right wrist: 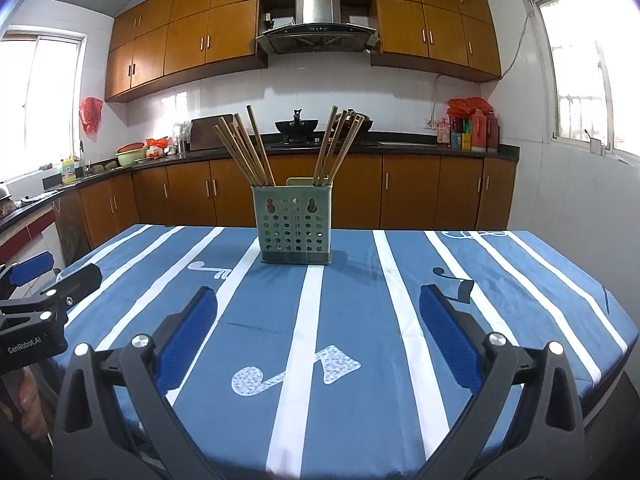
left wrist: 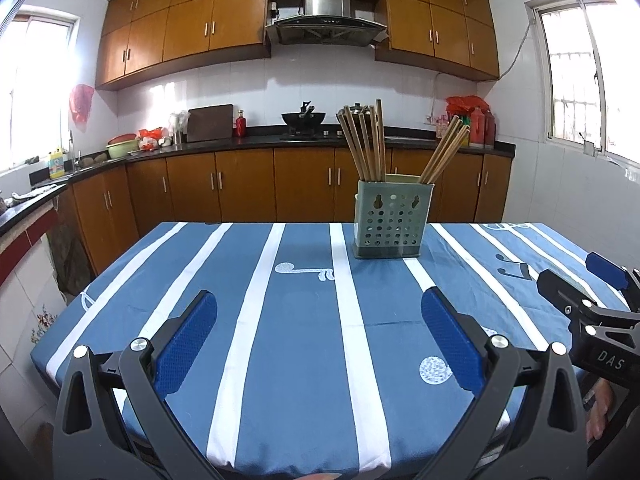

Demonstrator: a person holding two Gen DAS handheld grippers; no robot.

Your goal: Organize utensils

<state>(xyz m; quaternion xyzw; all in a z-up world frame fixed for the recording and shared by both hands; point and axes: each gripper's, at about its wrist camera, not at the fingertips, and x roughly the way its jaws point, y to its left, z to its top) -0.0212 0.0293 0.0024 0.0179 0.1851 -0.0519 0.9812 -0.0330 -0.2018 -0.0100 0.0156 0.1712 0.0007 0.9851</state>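
Both the left tool (left wrist: pixel 319 338) and right tool (right wrist: pixel 318 336) hover spread and empty over the bench (right wrist: pixel 360 320), facing the holder (right wrist: pixel 295 230) of chopsticks (right wrist: pixel 244 148).

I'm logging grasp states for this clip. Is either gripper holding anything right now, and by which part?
Nothing is held. The left gripper and right gripper both have jaws wide apart above the tablecloth; the chopsticks stand in the holder.
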